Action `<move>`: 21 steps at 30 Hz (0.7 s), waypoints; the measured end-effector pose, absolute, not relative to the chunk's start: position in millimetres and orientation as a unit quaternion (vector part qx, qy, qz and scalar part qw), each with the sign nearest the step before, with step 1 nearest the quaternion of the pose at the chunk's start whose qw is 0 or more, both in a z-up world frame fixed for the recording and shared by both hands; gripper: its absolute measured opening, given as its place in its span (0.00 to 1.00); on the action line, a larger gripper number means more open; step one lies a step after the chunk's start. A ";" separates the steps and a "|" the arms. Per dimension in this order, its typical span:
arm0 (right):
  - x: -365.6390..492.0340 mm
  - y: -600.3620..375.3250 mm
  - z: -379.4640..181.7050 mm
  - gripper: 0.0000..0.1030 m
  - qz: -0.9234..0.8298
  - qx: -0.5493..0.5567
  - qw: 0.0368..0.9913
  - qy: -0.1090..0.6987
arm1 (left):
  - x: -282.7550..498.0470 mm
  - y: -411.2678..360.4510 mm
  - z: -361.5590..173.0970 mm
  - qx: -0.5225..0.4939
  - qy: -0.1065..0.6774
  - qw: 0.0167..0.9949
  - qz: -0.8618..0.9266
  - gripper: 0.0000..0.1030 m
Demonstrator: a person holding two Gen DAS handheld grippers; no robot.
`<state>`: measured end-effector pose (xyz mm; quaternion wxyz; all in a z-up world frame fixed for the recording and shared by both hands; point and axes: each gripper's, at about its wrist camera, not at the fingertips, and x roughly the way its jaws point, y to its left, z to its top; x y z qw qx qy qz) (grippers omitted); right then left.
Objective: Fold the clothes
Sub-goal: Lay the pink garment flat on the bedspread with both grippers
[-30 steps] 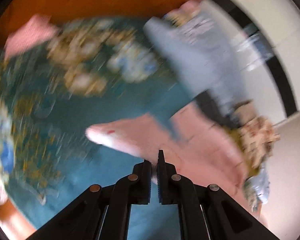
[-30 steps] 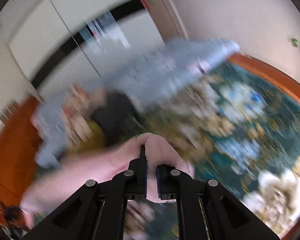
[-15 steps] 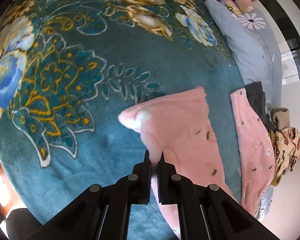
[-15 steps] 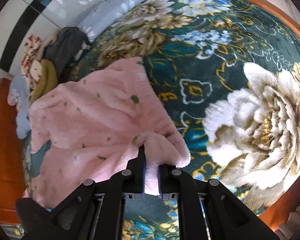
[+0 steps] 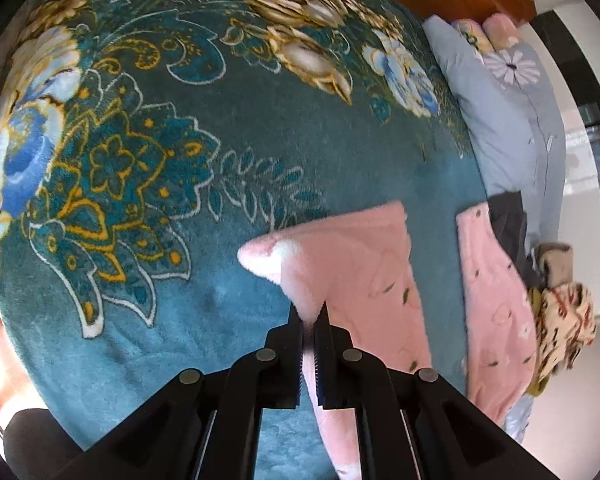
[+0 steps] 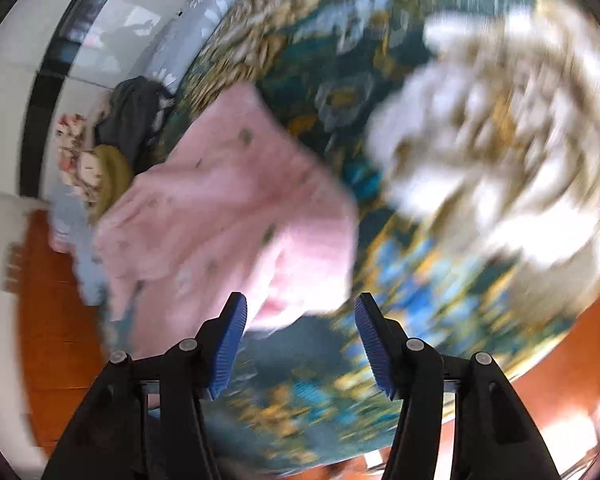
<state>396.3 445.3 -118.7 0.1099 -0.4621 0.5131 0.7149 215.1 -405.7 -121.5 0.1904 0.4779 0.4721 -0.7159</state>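
- Close by, the left gripper (image 5: 309, 316) is pinched tight on the edge of a fluffy pink top (image 5: 352, 276), with a bit of pink fuzz poking up between its fingers.
- The right gripper (image 6: 300, 320) is wide open and holds nothing. It hangs just above the near edge of the same pink top (image 6: 220, 208). That picture is blurry, so I cannot tell if it touches the cloth.
- The pink top lies spread out on a green flowery blanket (image 5: 180, 168) on the bed.
- It looks soft, light and floppy. I think it will bend and sag if you lift only one spot.
- The best places to grab look like the corners and the thick edges, one in each gripper, so it stays flat.
- The fuzz should not slip much.
- Farther back sits a small pile of other clothes (image 5: 560, 312), dark and patterned, near the bed's edge.
- Beyond that lies a pale blue quilt (image 5: 508, 120) with a daisy on it.
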 end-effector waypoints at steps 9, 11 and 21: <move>373.1 433.7 -153.1 0.63 0.657 -0.385 0.139 0.633 | 207.7 -404.8 -108.3 0.471 0.471 0.186 -0.723 0.05; 366.8 437.1 -147.4 0.62 0.658 -0.373 0.159 0.635 | 208.5 -404.4 -110.6 0.472 0.469 0.187 -0.722 0.05; 280.6 463.0 -57.7 0.04 0.723 -0.389 0.182 0.540 | 181.1 -402.4 -65.6 0.442 0.456 0.161 -0.756 0.04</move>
